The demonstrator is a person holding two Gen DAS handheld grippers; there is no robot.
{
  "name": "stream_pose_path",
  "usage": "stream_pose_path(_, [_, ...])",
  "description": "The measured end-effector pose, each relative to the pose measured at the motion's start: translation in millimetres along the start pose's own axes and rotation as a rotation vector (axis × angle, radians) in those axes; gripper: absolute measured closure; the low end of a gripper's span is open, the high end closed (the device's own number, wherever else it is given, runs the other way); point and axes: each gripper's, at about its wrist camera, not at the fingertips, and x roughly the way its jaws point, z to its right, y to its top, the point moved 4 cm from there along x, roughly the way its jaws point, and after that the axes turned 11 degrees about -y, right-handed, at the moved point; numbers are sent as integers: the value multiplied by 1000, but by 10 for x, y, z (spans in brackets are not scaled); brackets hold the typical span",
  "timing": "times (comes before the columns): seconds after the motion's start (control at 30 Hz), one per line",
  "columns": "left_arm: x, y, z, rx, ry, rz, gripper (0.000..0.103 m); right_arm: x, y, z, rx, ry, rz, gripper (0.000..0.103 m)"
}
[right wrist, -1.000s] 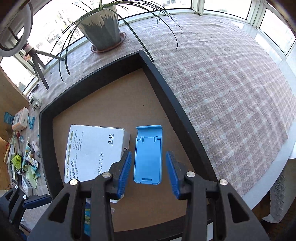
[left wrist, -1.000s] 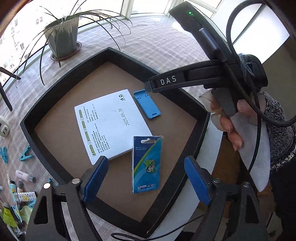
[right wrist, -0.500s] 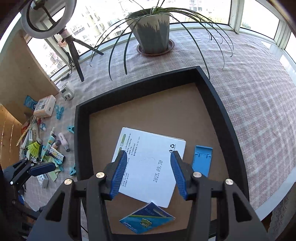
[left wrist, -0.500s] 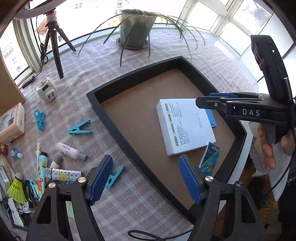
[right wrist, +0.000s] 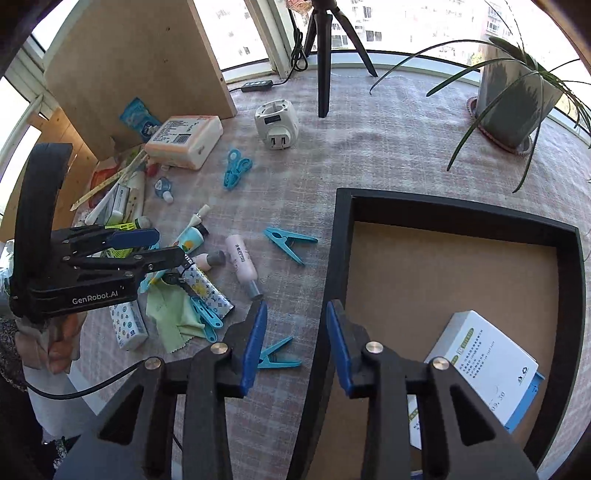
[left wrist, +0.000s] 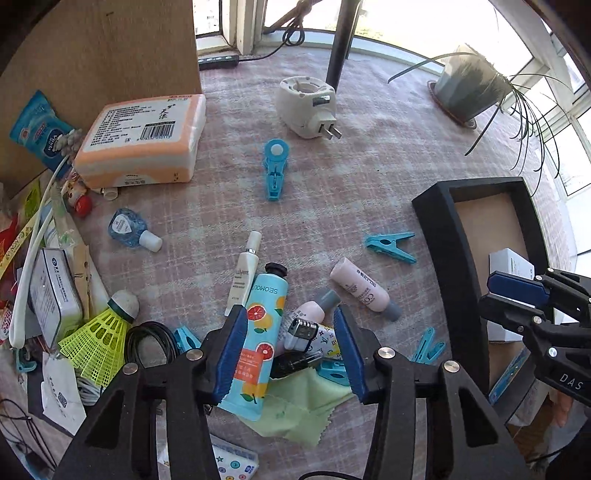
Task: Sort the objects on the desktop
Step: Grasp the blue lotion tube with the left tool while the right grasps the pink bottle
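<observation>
Right wrist: black tray (right wrist: 341,258) holds white box (right wrist: 480,354).

A home: a table in a sunlit glazed bay or enclosed balcony

A checked tablecloth (right wrist: 399,155) covers a table set against curved windows (right wrist: 369,22) that look out on apartment blocks; a potted spider plant (right wrist: 513,99) stands on a mat by the glass, a tripod (right wrist: 325,66) and a power strip (right wrist: 256,85) sit near the sill, and household odds and ends lie about: a tissue pack (left wrist: 142,142), clothes pegs (left wrist: 389,246), hand cream (left wrist: 258,339), a shuttlecock (left wrist: 101,338), a plug adapter (left wrist: 306,107)
</observation>
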Motion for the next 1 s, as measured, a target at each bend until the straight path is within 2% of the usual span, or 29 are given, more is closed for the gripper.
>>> stream_pose_path(0.17, [131, -5, -170, -18, 13, -37, 59, 339, 141, -244, -18, 29, -63, 77])
stream_pose_path(0.23, [163, 4, -197, -32, 5, -46, 65, 434, 183, -293, -16, 34, -79, 77])
stream_pose_path(0.3, [201, -6, -206, -34, -3, -56, 74, 522, 214, -332, -13, 43, -98, 77])
stream_pose_path(0.57, [307, 8, -253, -34, 17, -70, 69, 759, 288, -452, -40, 15, -140, 78])
stream_pose_path(0.63, [352, -13, -296, -33, 42, -82, 69, 791, 315, -470, -38, 17, -141, 78])
stream_pose_path(1.0, [291, -166, -352, -42, 40, -59, 73, 934, 307, -703, -87, 2, -166, 80])
